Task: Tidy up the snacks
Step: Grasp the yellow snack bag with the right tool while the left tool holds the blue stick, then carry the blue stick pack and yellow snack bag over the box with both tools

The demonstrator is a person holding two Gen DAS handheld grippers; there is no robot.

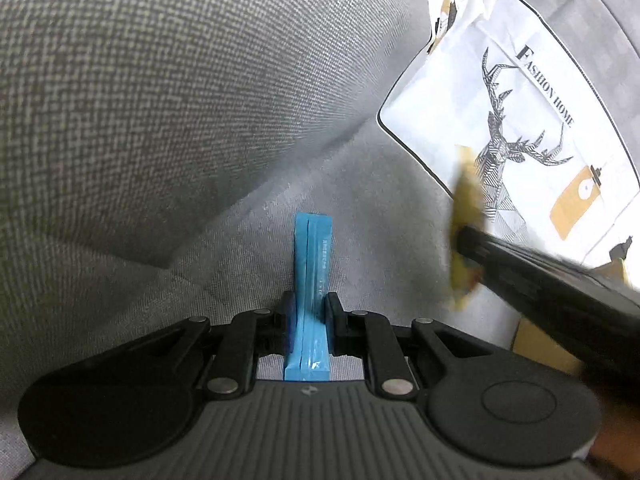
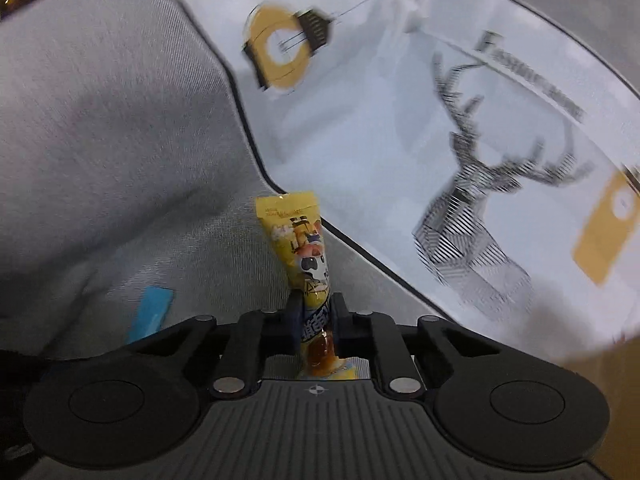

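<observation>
My left gripper (image 1: 308, 304) is shut on a thin blue snack packet (image 1: 312, 264), held edge-up over the grey sofa seat (image 1: 224, 280). My right gripper (image 2: 317, 307) is shut on a yellow snack packet (image 2: 298, 236) with a cartoon print, which sticks up past the fingertips. In the left wrist view that yellow snack packet (image 1: 466, 216) shows blurred at the right, at the end of the right gripper's black finger (image 1: 532, 268). The blue snack packet (image 2: 150, 314) appears low on the left in the right wrist view.
A white cushion (image 1: 520, 120) printed with a deer and "FASHION HOME" leans at the right; it is also the white cushion (image 2: 400, 140) filling the right wrist view. A grey sofa back cushion (image 1: 160, 100) rises on the left. A brown surface (image 1: 536, 348) shows at the right edge.
</observation>
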